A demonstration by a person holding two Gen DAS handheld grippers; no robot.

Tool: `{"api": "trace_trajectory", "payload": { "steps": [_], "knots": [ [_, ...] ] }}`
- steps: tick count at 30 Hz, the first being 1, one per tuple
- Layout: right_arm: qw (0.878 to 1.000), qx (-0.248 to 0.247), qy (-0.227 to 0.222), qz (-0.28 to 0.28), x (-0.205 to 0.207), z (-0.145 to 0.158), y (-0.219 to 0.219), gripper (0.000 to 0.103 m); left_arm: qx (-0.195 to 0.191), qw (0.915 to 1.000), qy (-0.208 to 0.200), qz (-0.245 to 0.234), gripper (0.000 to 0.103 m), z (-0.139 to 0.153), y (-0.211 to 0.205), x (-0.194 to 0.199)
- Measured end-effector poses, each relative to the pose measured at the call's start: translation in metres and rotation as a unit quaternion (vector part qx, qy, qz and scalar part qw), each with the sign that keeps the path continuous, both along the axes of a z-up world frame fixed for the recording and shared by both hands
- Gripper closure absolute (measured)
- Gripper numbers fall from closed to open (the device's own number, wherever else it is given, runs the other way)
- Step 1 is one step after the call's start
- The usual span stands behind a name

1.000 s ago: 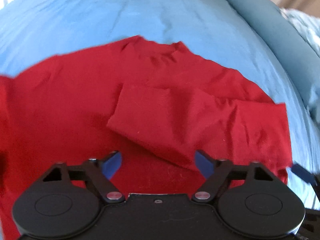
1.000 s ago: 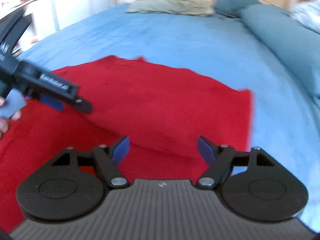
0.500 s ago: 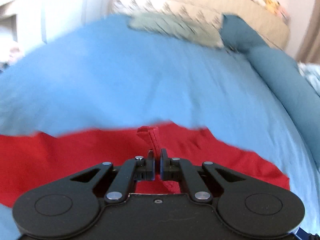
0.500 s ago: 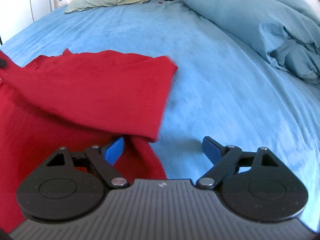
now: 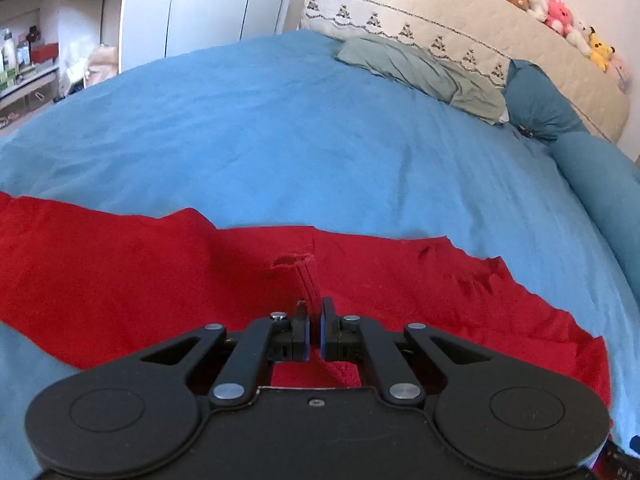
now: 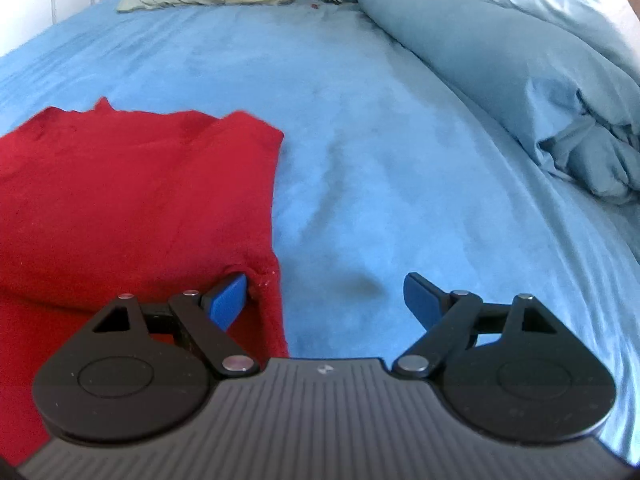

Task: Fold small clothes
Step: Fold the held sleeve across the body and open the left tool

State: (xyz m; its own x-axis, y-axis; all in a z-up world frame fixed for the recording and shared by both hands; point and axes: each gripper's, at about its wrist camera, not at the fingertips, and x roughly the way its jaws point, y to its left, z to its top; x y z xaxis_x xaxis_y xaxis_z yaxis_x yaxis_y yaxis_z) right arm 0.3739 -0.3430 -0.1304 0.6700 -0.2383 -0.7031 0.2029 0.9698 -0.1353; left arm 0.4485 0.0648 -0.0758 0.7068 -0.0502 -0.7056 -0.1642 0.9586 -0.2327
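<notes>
The left gripper [image 5: 314, 322] is pressed together on a ribbed fold of the red shirt [image 5: 120, 280], a soft knit garment spread across the near part of the blue bedsheet [image 5: 300, 140], its far edge wavy and creased. The right gripper [image 6: 328, 300] is spread wide, its blue-padded left finger touching the shirt's right edge where the cloth puckers, the other over bare sheet. The shirt [image 6: 132, 200] lies left of it, doubled into a flat layer with a straight right side. Far off rest a rumpled grey-green pillow [image 5: 420, 72] and a teal bolster [image 6: 460, 60].
</notes>
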Motion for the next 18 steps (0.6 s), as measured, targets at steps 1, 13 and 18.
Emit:
{"api": "trace_trajectory", "payload": {
  "steps": [1, 13, 18],
  "knots": [
    [1.0, 0.017, 0.006, 0.017, -0.002, 0.0, 0.0, 0.002, 0.003, 1.0, 0.0, -0.004, 0.099, 0.0, 0.001, 0.001],
    [0.998, 0.014, -0.022, -0.062, -0.002, -0.01, -0.012, 0.002, 0.019, 0.9993, -0.01, -0.029, 0.099, -0.002, -0.004, 0.002],
    [0.999, -0.003, -0.007, -0.034, -0.026, -0.014, -0.028, 0.001, 0.042, 0.9978, 0.002, -0.051, 0.098, -0.011, -0.006, -0.004]
  ]
}}
